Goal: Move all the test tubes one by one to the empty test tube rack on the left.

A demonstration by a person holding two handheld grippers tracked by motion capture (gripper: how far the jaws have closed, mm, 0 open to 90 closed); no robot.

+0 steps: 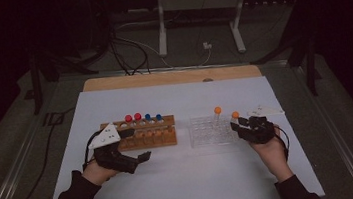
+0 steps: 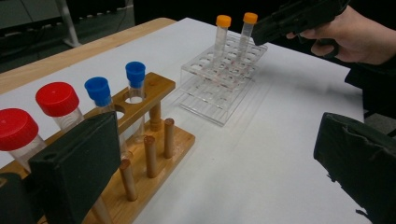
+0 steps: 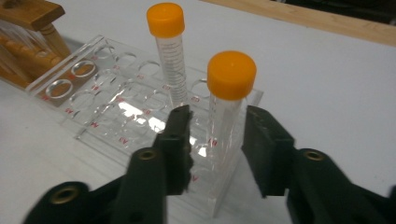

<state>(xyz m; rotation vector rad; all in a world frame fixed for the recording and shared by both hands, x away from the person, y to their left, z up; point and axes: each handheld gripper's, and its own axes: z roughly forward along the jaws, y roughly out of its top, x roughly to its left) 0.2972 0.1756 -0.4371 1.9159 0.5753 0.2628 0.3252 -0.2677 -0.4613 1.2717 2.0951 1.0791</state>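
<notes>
The right gripper (image 3: 215, 135) brackets the nearer orange-capped clear plastic tube (image 3: 227, 100), standing in the clear acrylic rack's (image 3: 88, 95) corner hole, jaws narrowed but not visibly pinching, probably to lift it. The left gripper (image 2: 210, 154) waits spread beside the wooden rack (image 2: 149, 140).

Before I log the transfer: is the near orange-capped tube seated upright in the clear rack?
Yes: the near orange-capped tube stands upright in a corner hole of the clear rack.
</notes>
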